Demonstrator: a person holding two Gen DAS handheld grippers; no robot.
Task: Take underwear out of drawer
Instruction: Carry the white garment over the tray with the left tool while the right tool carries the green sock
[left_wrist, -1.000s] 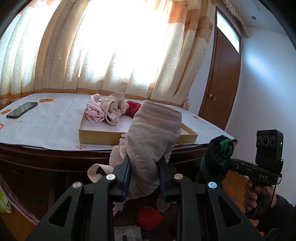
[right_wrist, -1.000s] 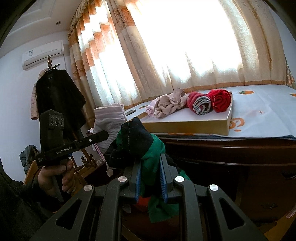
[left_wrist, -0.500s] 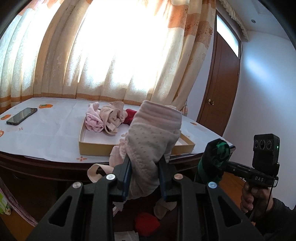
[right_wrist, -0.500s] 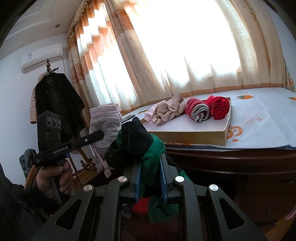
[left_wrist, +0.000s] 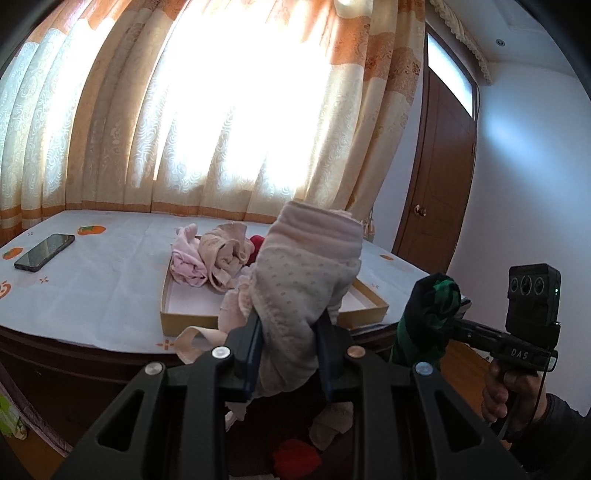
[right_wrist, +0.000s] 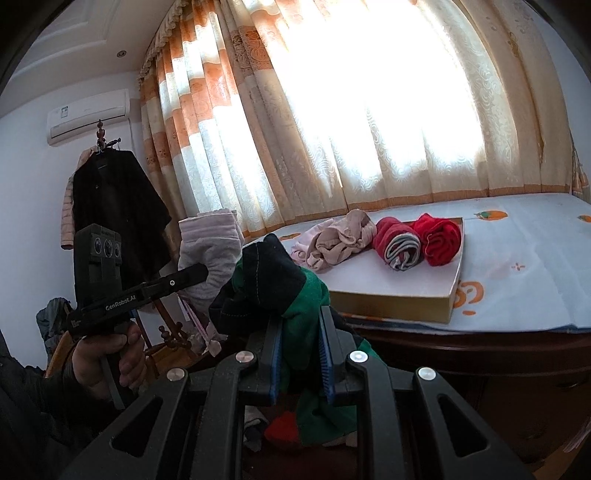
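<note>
The left gripper pinches a pale pink dotted pair of underwear between its jaws, the cloth bulging above them and hanging below; the right gripper is clamped tight on a black and green pair of underwear, which spills over both sides of the jaws; both bundles are held in the air in front of a dark wooden dresser; on its white cloth sits a shallow cardboard box holding crumpled pink and beige pieces and two red rolls; a phone lies flat well to the left of the box; below the grippers, red fabric shows in the dark; whether that is the drawer I cannot tell; sunlit curtains hang behind.
</note>
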